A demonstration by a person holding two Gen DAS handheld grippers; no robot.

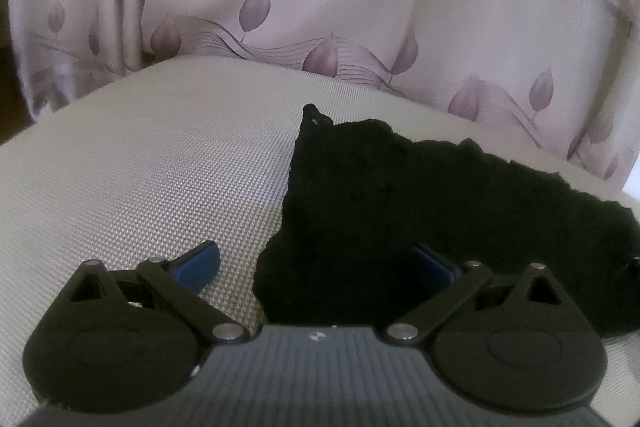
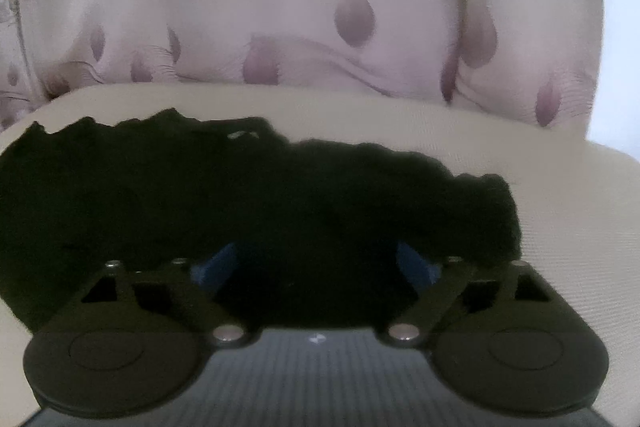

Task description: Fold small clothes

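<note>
A small black garment point(image 1: 400, 203) lies on a beige woven surface point(image 1: 140, 167). In the left wrist view its left edge and near corner sit between the blue fingertips of my left gripper point(image 1: 316, 267), which is open; the left pad point(image 1: 198, 265) is over bare surface, the right pad over the cloth. In the right wrist view the black garment point(image 2: 260, 187) spreads across the middle, and my right gripper point(image 2: 316, 267) is open with both blue pads point(image 2: 218, 267) low over the cloth. Folds in the black cloth are too dark to make out.
A pale pink curtain with purple leaf prints point(image 1: 320, 7) hangs right behind the beige surface, also in the right wrist view point(image 2: 320, 7). The surface's back edge curves just past the garment. Bare beige surface lies left of the garment point(image 1: 120, 187) and right of it point(image 2: 568, 207).
</note>
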